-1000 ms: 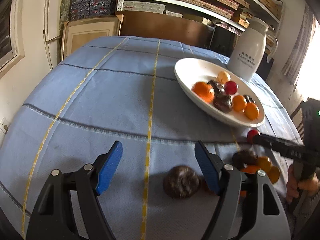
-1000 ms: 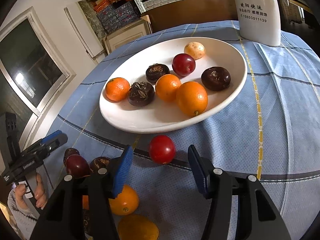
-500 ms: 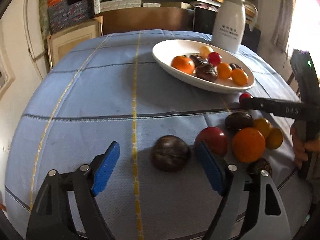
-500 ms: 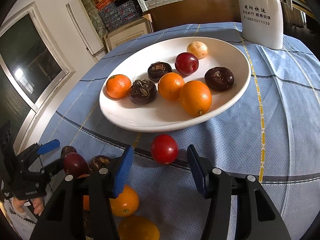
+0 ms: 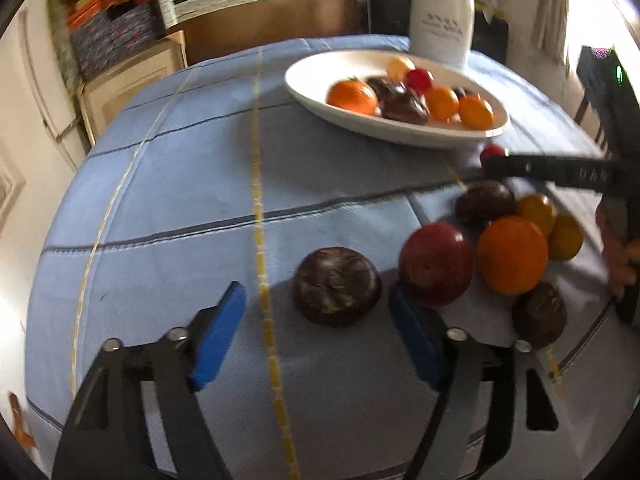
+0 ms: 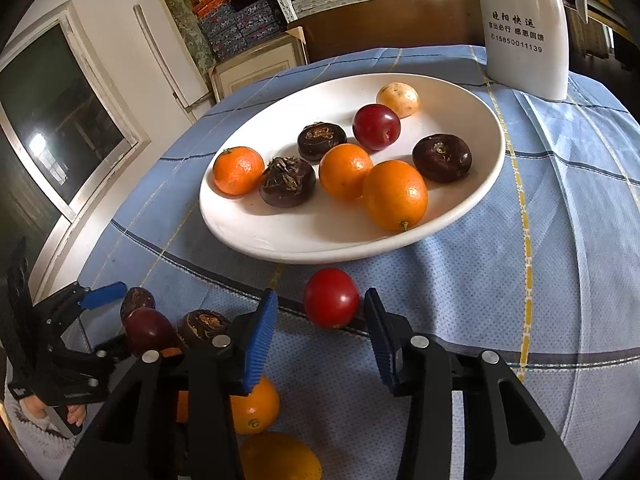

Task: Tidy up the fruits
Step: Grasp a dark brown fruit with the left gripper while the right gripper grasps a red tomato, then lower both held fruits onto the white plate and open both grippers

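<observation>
A white plate (image 6: 472, 96) holds several oranges, dark brown fruits and a red fruit; it also shows in the left wrist view (image 5: 312, 72). My right gripper (image 6: 320, 322) is open, with a small red fruit (image 6: 331, 297) on the cloth between its fingertips. My left gripper (image 5: 318, 320) is open, with a dark brown fruit (image 5: 336, 285) just ahead between its fingers. Beside that lie a dark red fruit (image 5: 436, 264), an orange (image 5: 512, 254) and other loose fruits.
A white jug (image 6: 524, 28) stands behind the plate. A blue checked cloth (image 5: 168, 200) covers the round table. Shelves and boxes (image 5: 116, 36) stand beyond the table's far edge. More oranges (image 6: 256, 408) lie under my right gripper.
My left gripper has swung right and moved closer to the dark brown fruit and the loose pile. My right gripper has edged forward around the small red fruit.
</observation>
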`<act>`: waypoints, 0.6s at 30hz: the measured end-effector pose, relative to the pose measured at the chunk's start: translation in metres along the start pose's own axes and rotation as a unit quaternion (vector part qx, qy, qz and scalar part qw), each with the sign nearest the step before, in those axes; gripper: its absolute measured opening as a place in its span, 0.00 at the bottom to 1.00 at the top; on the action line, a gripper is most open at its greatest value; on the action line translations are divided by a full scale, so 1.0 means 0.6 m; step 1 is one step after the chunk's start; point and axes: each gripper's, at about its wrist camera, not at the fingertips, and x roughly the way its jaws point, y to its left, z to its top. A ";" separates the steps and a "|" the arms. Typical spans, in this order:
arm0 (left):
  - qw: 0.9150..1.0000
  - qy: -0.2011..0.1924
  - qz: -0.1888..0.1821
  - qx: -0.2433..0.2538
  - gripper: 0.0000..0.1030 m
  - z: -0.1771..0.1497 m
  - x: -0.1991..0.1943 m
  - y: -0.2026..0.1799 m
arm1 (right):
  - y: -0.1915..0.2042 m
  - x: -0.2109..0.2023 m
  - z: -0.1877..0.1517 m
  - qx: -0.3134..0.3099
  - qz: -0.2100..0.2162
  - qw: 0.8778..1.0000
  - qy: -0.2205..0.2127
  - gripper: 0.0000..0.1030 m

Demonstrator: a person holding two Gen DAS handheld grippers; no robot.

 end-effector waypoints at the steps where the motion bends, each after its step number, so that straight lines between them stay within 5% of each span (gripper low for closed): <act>1: 1.000 -0.004 0.000 0.004 0.63 0.002 -0.001 -0.002 | 0.000 0.000 0.000 -0.001 0.000 1.000 0.000 0.41; 7: 0.999 -0.010 -0.030 -0.005 0.42 0.005 -0.001 0.003 | -0.003 0.000 0.000 0.000 -0.002 1.000 0.000 0.31; 18: 0.996 -0.039 -0.046 -0.063 0.42 0.003 -0.018 0.039 | -0.006 -0.007 -0.005 0.005 0.009 1.000 -0.001 0.27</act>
